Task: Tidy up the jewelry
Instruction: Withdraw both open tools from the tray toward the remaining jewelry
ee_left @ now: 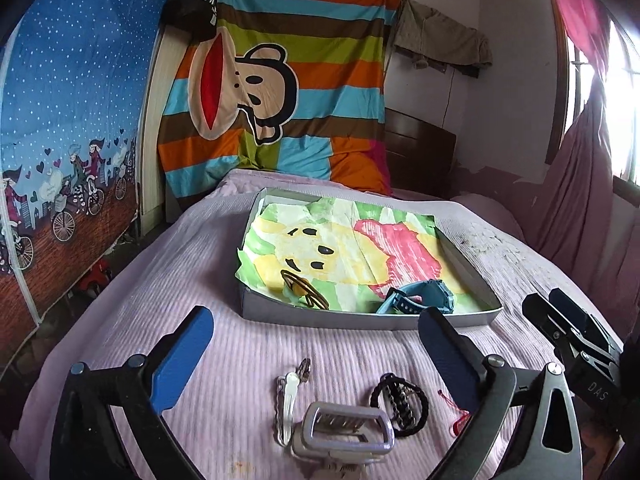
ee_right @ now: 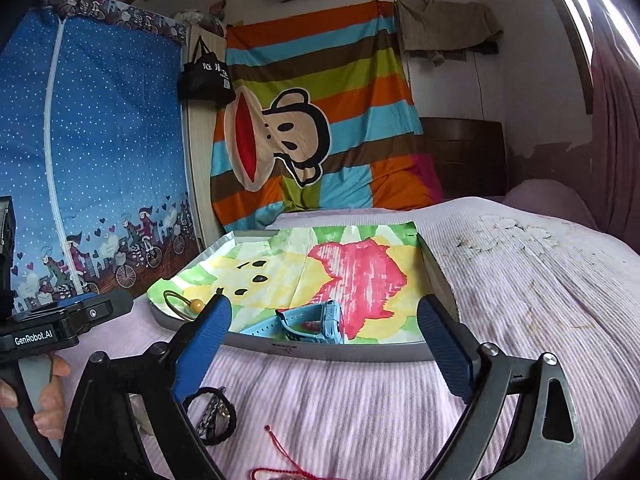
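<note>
Watch (ee_right: 316,324) lengthwise along tray (ee_right: 360,350) front edge

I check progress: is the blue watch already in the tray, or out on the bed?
In. The blue watch lies on the coloured paper inside the tray, behind its front wall.

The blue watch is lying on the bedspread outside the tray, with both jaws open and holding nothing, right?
Not quite: the blue watch lies inside the tray, on its colourful paper lining, as the right wrist view shows. Both grippers' jaws are indeed open and holding nothing.
</note>
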A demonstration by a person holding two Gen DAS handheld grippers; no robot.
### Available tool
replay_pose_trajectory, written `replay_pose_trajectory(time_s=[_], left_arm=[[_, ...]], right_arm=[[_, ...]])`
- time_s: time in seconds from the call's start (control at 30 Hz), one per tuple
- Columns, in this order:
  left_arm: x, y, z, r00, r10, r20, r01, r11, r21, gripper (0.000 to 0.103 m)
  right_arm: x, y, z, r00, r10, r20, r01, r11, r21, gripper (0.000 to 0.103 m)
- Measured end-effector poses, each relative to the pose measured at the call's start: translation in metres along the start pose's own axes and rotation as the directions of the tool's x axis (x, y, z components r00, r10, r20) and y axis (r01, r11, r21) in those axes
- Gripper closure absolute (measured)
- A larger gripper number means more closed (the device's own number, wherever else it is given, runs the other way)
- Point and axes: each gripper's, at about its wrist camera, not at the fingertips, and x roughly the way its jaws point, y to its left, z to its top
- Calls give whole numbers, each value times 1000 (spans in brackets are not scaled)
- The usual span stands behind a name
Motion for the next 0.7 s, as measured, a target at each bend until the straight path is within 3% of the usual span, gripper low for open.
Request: replay_pose_trajectory(time_s=[0.33,0.7], left_arm=[[-29,1,-30,1000,-7,-8,7,999,41,0],[-42,-2,-53,995,-40,-92,45,998,49,0]], right_arm=[[-48,-7,-20,1000,6,21,-6,1000,-18,2],[-66,-5,-46,998,17,-63,-20,998,-56,1]])
